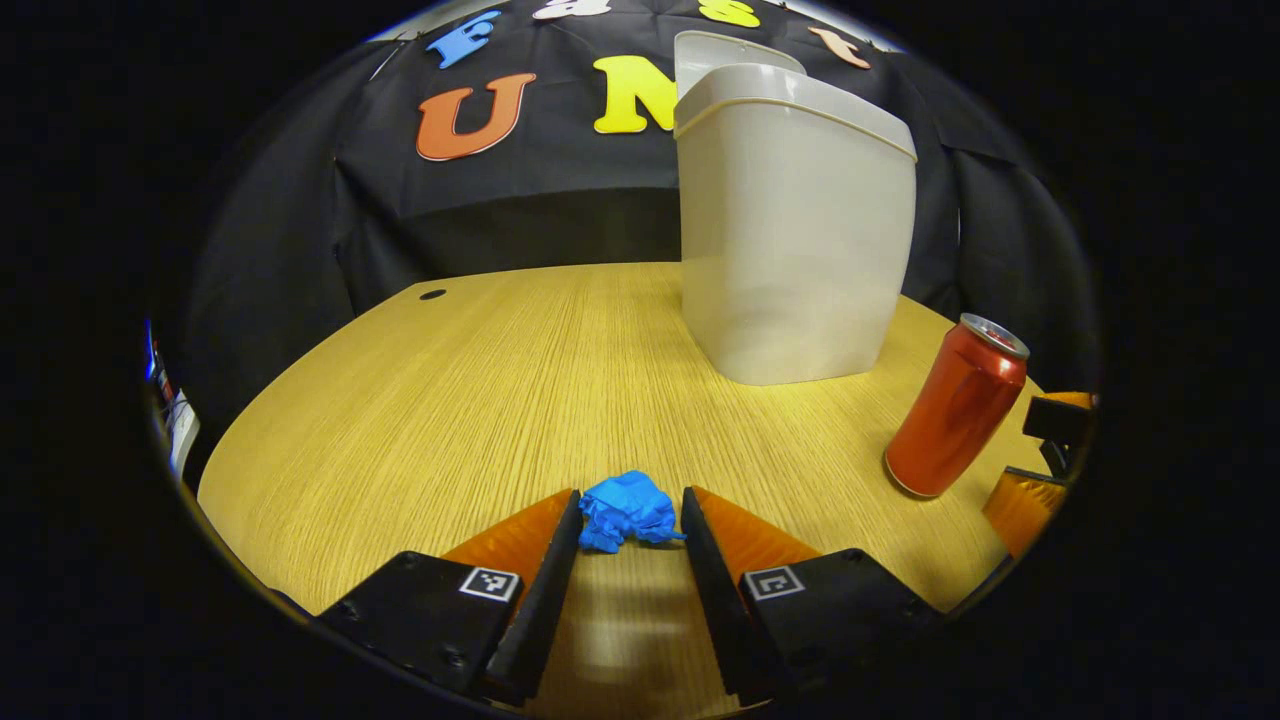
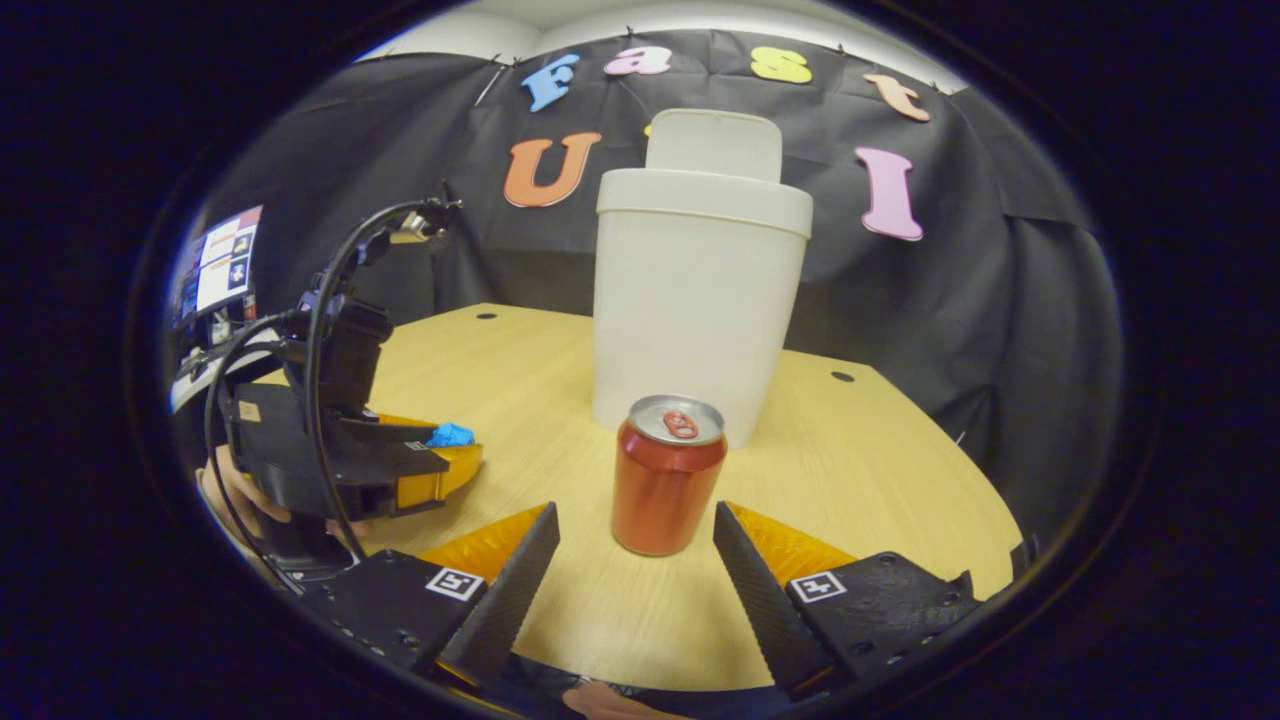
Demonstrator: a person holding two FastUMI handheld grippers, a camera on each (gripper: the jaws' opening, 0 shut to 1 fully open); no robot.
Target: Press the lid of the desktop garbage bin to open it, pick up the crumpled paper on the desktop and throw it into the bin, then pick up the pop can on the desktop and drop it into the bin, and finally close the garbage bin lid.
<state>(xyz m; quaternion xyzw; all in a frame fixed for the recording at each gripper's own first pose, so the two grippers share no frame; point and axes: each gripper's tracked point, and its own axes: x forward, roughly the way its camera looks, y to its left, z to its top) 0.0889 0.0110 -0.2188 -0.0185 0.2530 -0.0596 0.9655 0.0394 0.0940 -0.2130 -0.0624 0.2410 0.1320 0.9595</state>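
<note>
In the left gripper view, the left gripper (image 1: 632, 525) sits low over the wooden table (image 1: 480, 400) with its fingers spread open. The crumpled blue paper (image 1: 628, 510) lies on the table right between the fingertips; whether either tip touches it cannot be told. Straight ahead and a little to the right stands the white bin (image 1: 795, 220), its lid (image 1: 735, 55) tipped up at the back, so the top is open. Nothing lies on the table between the paper and the bin. To the right of the fingers the red can (image 1: 957, 405) stands upright, and past it, at the edge, part of the right gripper (image 1: 1035, 480) shows.

In the right gripper view, the right gripper (image 2: 635, 545) is also open, with the can (image 2: 668, 475) upright just ahead of the tips, between their lines and apart from both. The bin (image 2: 700, 300) stands directly behind the can, lid (image 2: 714, 145) raised. Off to the left, the left gripper (image 2: 440, 465), trailing black cables (image 2: 320, 330), rests low at the paper (image 2: 451, 435).
</note>
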